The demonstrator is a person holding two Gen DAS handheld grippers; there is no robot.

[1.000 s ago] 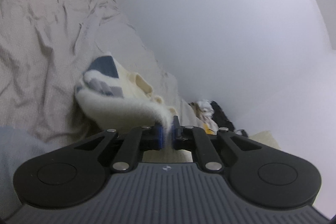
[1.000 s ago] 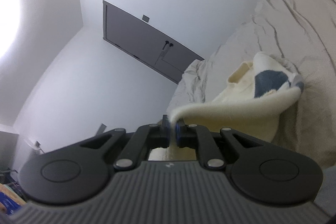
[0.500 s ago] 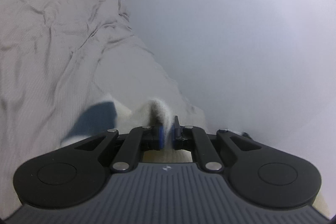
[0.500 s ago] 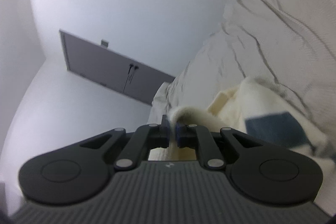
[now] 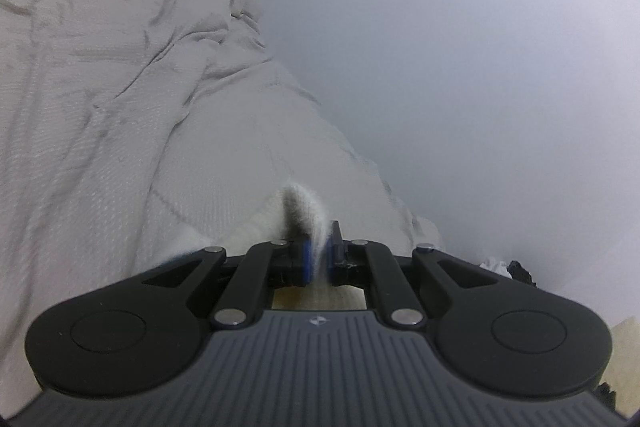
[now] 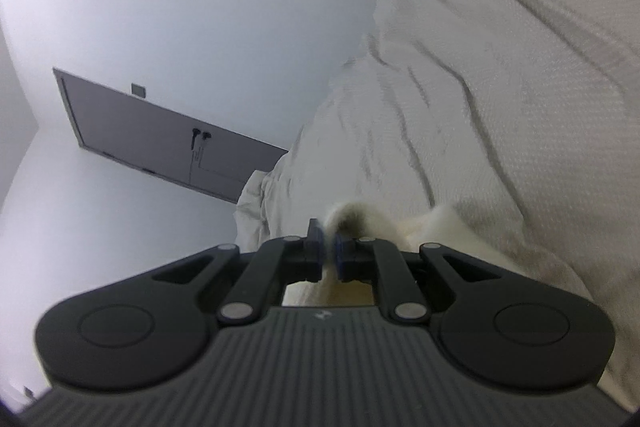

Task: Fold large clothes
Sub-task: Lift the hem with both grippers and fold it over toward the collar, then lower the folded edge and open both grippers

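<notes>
A cream fuzzy sweater (image 5: 308, 207) with blue patches is pinched at its edge by my left gripper (image 5: 318, 259), which is shut on it above the bed. In the right wrist view my right gripper (image 6: 329, 255) is shut on another edge of the same sweater (image 6: 360, 217). Only a small fold of fabric shows past each pair of jaws; the rest of the sweater hangs below, hidden by the gripper bodies.
A wrinkled off-white bedspread (image 5: 120, 107) covers the bed (image 6: 520, 87). A white wall (image 5: 460, 67) runs along the bed. A grey door (image 6: 160, 143) is at the far end. A small pile of dark and white items (image 5: 508, 265) lies by the wall.
Both grippers have moved with the sweater, so the blue-patched body has dropped out of sight below them. Only small pinched folds remain visible.
</notes>
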